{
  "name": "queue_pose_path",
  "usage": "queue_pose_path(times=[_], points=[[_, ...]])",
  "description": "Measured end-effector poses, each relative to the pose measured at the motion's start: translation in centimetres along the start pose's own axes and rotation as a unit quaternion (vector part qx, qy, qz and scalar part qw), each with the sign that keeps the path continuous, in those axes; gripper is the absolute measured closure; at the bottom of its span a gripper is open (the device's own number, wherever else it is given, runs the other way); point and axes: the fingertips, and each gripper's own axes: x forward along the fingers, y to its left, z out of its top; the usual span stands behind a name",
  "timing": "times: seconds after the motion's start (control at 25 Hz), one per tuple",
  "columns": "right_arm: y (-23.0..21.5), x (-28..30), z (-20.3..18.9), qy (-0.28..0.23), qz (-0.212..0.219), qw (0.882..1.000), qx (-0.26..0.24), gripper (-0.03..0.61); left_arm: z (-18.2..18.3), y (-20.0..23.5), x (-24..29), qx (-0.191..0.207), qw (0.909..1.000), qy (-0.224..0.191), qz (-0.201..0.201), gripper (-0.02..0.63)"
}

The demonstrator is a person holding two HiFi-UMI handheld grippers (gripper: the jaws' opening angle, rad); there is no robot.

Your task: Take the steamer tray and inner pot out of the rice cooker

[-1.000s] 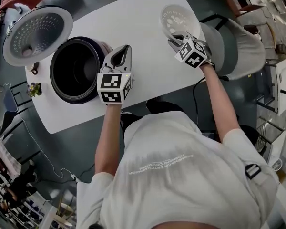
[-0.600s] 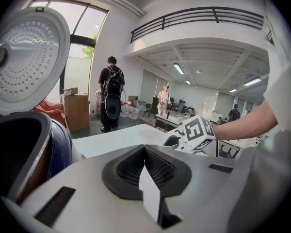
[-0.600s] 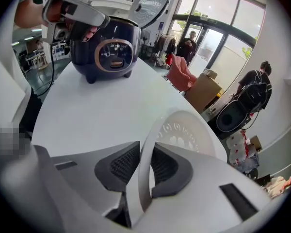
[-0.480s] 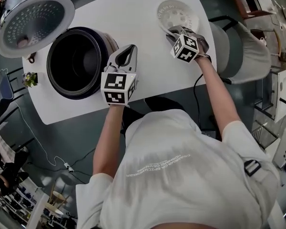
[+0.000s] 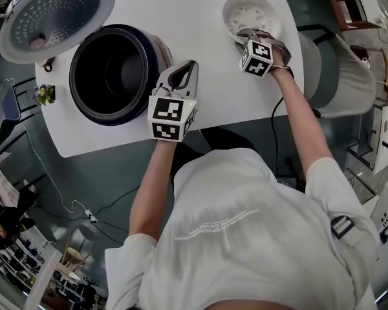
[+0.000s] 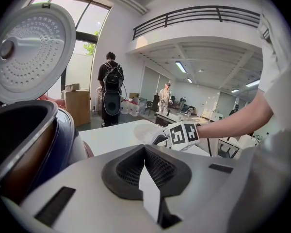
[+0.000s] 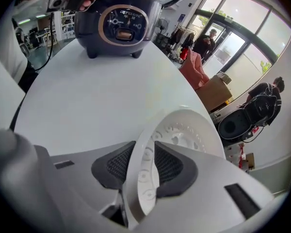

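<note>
The white perforated steamer tray (image 5: 251,11) lies on the white table (image 5: 200,24) at its far right. Its rim (image 7: 184,130) runs between the jaws of my right gripper (image 5: 243,36). Those jaws have just been opening and now stand slightly apart around the rim. The dark blue rice cooker (image 5: 149,50) stands at the left with its lid (image 5: 55,15) swung up. The dark inner pot (image 5: 110,73) sits inside it. My left gripper (image 5: 184,70) is shut and empty just right of the cooker (image 6: 24,140).
A grey chair (image 5: 336,63) stands off the table's right edge. In the left gripper view, people (image 6: 110,96) stand far off in the room. The right gripper view shows the cooker's front panel (image 7: 121,25) across bare table. A cable (image 5: 64,205) trails on the floor at the left.
The right gripper has come down with the steamer tray onto the table at the far right. The left gripper has sunk a little beside the cooker.
</note>
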Motion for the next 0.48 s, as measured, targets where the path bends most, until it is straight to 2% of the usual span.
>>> queue_pose_path(times=[0.2,0.48], points=[[-0.9,-0.1,0.0,-0.002,0.009,0.999,0.043,0.369,-0.6,-0.1,-0.7,0.000,1.0000,0.004,-0.002,0.598],[-0.4,-2.6,0.8,-0.025,0.007,0.993,0.119,0.319,-0.2,-0.2,-2.1,0.008,0.9999,-0.009,-0.007,0.598]])
